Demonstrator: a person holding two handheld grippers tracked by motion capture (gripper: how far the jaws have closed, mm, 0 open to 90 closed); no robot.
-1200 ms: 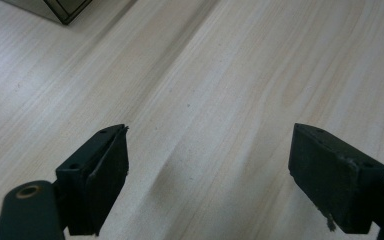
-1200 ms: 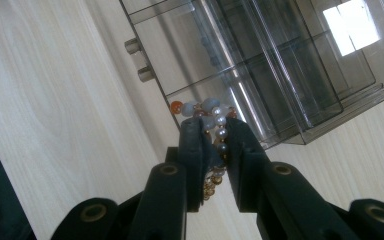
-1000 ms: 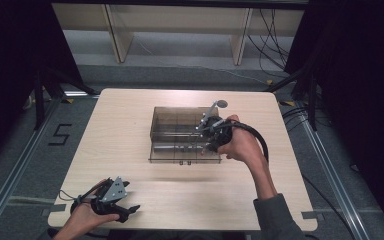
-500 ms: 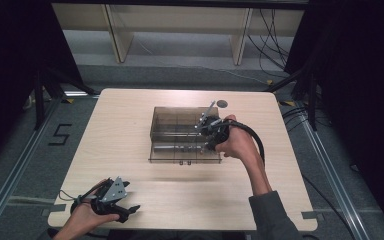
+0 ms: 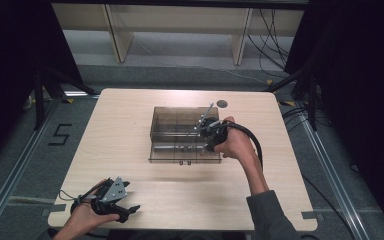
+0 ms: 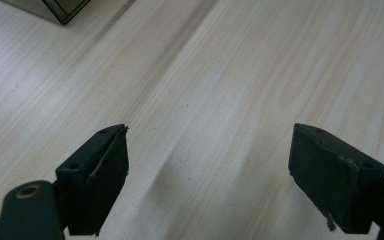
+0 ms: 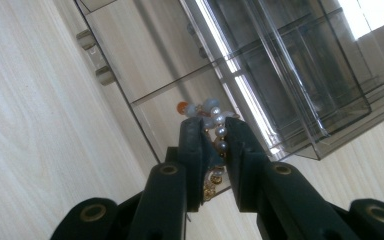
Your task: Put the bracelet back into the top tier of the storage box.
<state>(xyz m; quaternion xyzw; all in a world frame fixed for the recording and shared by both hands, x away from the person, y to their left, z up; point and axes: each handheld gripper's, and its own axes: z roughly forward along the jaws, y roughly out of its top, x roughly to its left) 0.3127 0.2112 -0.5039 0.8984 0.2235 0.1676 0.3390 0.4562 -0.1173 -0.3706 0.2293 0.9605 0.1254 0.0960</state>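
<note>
- Nearest the person, the left tongs (image 5: pixel 130 207) rest at the front left corner of the worktop (image 5: pixel 130 130), well apart from the work; in the left gripper view the jaws stand wide apart with bare wood between them, so they are released and idle
- Further in, the right tongs (image 7: pixel 214 131) are clenched on a bead bracelet (image 7: pixel 215 122); white pearl-like beads, an orange one and some small gold ones show between and just past the tips; the jaws are pressed close with the strand pinched between them
- The bracelet hangs over the clear box (image 5: pixel 185 134) at mid-worktop, at its right-hand side in the high view, where the right hand (image 5: pixel 237 145) tilts the right tongs toward the box; in the right gripper view the beads sit above one of the shallow front compartments (image 7: pixel 145 60), though I cannot tell if they touch its floor
- Judged step: carrying the bracelet into the box, near the point of setting it down
- Next move calls for lowering the tips inside the chosen compartment, clear of the thin dividers, then easing the jaws apart so the strand drops whole and does not drape over a wall; the left tongs seem not needed
- Beyond the box, a small dark disc (image 5: pixel 222 103) lies near the far edge, untouched
</note>
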